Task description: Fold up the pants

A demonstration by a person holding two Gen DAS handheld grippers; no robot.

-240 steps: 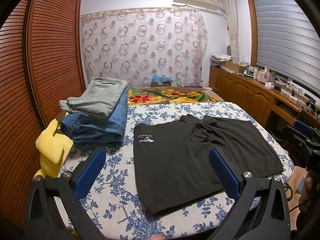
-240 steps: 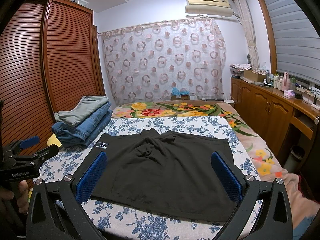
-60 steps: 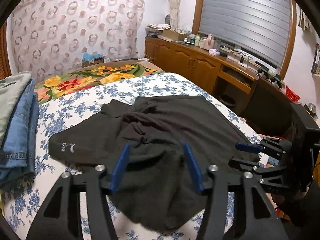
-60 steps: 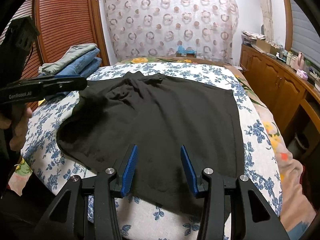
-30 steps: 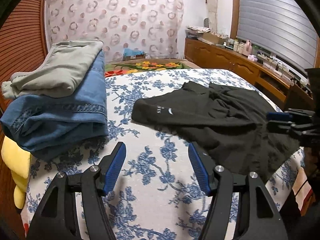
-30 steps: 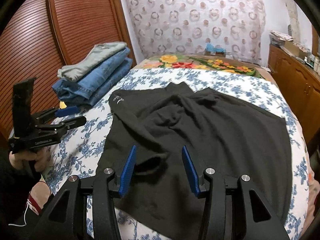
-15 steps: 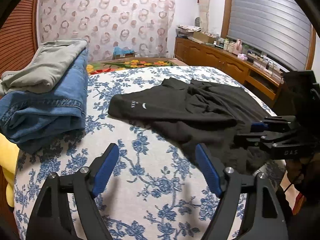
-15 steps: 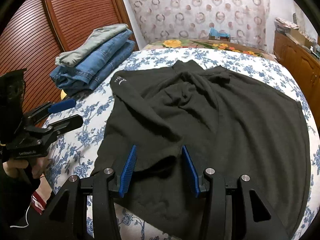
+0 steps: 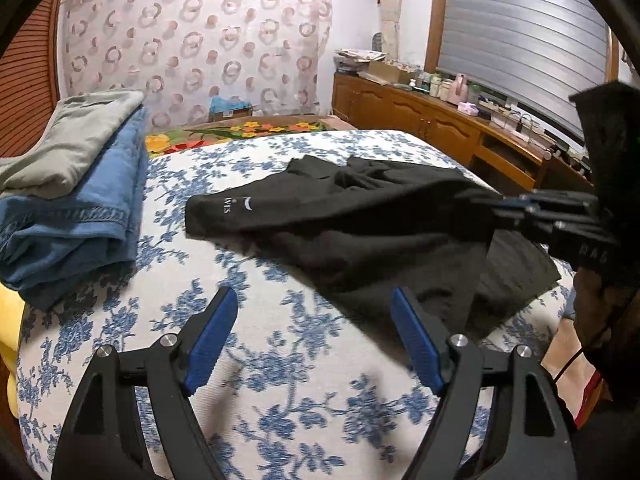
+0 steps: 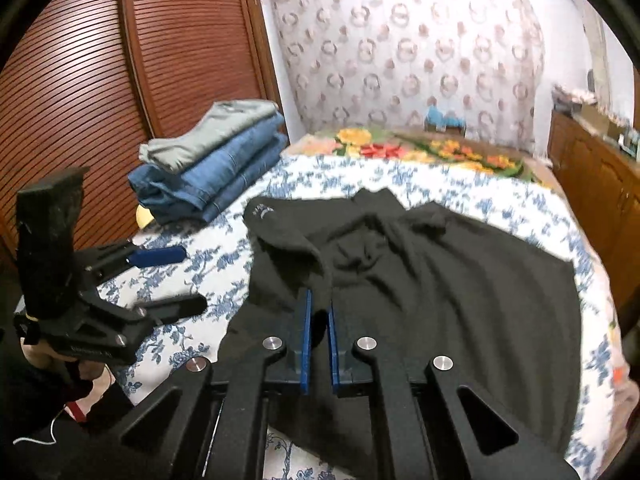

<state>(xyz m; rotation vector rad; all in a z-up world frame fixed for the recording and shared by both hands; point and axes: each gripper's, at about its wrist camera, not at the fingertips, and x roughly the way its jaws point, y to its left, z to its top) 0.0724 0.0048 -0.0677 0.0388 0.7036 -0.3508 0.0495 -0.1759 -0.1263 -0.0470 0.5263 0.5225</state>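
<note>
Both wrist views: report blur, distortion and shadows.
Left wrist view: strong fisheye bend with dark corners; the floral bedspread near the open left gripper is motion-smeared, with a soft shadow beneath. Right wrist view: same bend; the curtain and bed edge are blurred, while the right gripper, shut on the black pants, stays sharp.

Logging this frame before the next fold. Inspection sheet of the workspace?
Surface: bed, blue floral sheet.
Job's things: black pants spread and rumpled, one edge pinched up.
Clutter: stack of folded jeans at the bed's far left corner.
Grippers: right gripper has just closed, shut on the pants; left gripper open over bare sheet.
Cables: thin white cord near the left hand.
Surroundings: curtain, wooden cabinets.
</note>
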